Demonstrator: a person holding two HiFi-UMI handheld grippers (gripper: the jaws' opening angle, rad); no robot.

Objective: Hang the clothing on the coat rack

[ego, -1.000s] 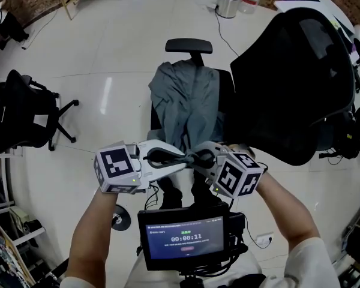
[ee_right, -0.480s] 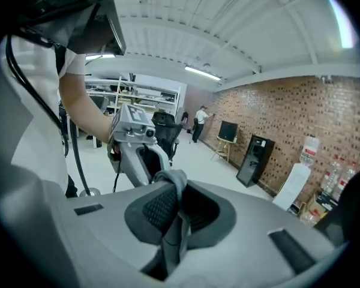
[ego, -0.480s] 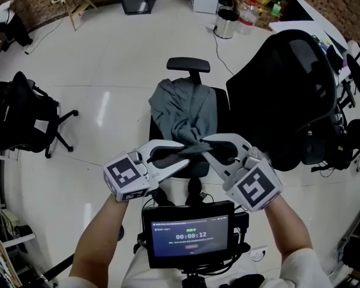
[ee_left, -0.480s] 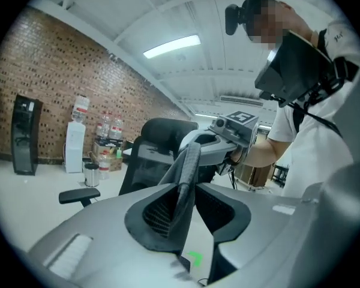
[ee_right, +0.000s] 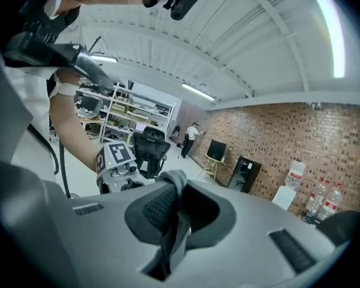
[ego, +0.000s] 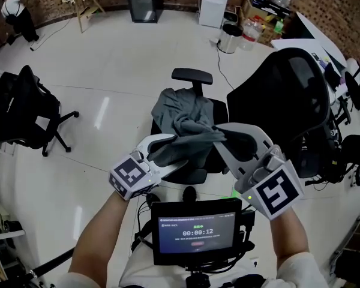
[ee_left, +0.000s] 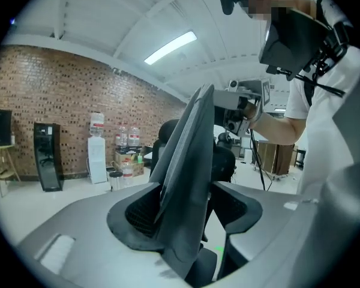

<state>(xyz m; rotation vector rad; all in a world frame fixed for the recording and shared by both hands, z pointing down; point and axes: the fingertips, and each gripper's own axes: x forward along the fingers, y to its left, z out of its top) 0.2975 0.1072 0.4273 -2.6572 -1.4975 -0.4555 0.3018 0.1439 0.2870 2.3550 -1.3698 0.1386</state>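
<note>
A grey garment (ego: 183,116) lies heaped on the seat of a black office chair (ego: 192,75), with one fold pulled up toward me. My right gripper (ego: 223,135) is shut on that fold, and the grey cloth (ee_right: 175,182) shows pinched between its pads (ee_right: 150,209). My left gripper (ego: 168,149) sits close beside it on the same fold. Its jaws are opening: the cloth (ee_left: 189,155) still runs between them and leans on one pad (ee_left: 141,212), with a gap at the other. No coat rack is in view.
A large black mesh chair (ego: 288,101) stands right of the garment's chair, and another black chair (ego: 21,110) at the far left. A screen (ego: 197,231) is mounted on my chest. A bin (ego: 231,38) and bottles stand at the back by the brick wall.
Both grippers have drawn apart a little and lifted a fold of the garment off the chair. The left gripper's jaws have spread from pinched to wide. The right stays clamped.
</note>
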